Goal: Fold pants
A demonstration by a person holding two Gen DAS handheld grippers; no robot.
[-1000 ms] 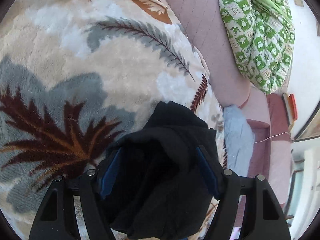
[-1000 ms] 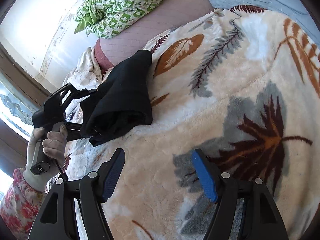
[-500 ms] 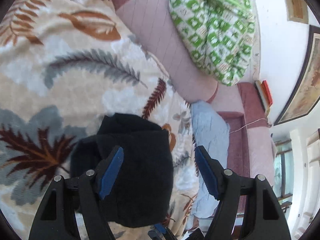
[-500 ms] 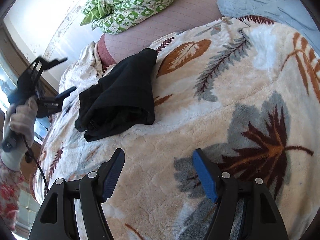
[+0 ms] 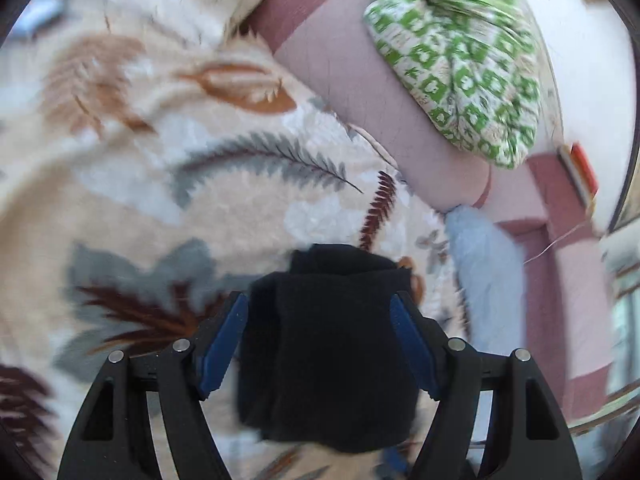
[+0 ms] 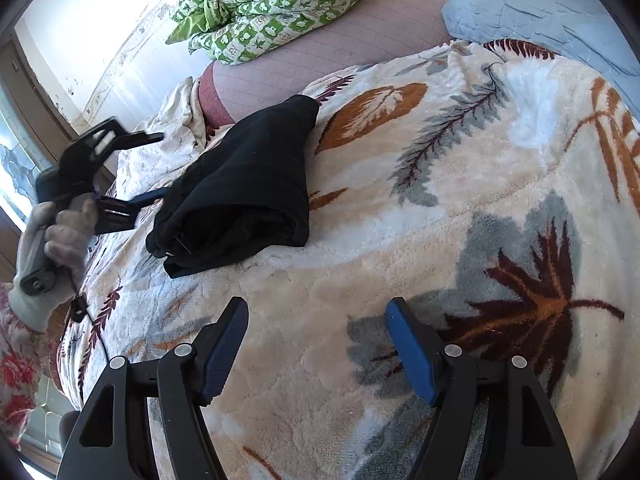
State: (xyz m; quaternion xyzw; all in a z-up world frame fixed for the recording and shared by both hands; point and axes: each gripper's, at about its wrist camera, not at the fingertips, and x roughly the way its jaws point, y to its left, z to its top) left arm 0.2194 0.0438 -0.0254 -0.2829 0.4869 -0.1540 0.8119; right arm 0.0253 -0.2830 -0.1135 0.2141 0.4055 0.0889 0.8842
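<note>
The black pants (image 6: 248, 188) lie folded in a thick bundle on the cream leaf-patterned blanket (image 6: 400, 240). In the left wrist view the pants (image 5: 324, 344) fill the space between my open fingers. My left gripper (image 5: 320, 312) is open and hovers just off the near end of the bundle; it also shows in the right wrist view (image 6: 156, 166), held by a gloved hand, with one blue finger next to the pants. My right gripper (image 6: 316, 320) is open and empty above bare blanket, well apart from the pants.
A green-and-white patterned quilt (image 6: 272, 4) is heaped on the pink mattress (image 6: 320, 60) at the far end. A light blue pillow (image 6: 540, 16) lies at the blanket's edge. A crumpled white floral sheet (image 6: 160, 152) lies beyond the pants.
My left gripper let go of the pants, pulled away from the bundle, then came back close to its end. The pants settled onto the blanket. My right gripper stayed almost still.
</note>
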